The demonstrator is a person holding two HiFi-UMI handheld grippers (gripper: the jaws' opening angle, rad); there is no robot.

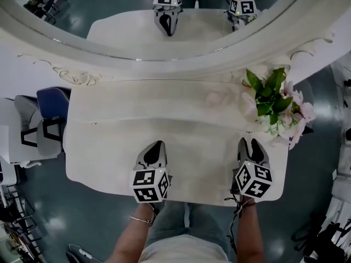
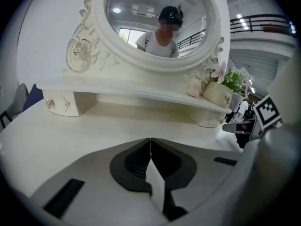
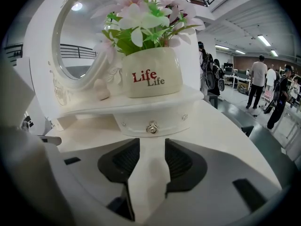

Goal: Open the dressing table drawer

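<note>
White dressing table [image 1: 181, 136] beneath both grippers: left gripper [image 2: 150, 141] closed on nothing; right gripper [image 3: 152, 146] slightly open, empty, facing the knob [image 3: 152, 127] of a small drawer [image 3: 129, 122].

The head camera is looking steeply down on the dressing table [image 1: 181, 136] from above the person, with the mirror [image 1: 164, 56] at 12 o'clock and the flower pot [image 1: 274, 106] at 2 o'clock. The left gripper view is riding low over the dressing table, facing the mirror [image 2: 160, 22], with the flower pot [image 2: 217, 94] at 2 o'clock. The right gripper view is sitting close under the same flower pot [image 3: 150, 76], with the small drawer [image 3: 151, 121] at 12 o'clock.
</note>
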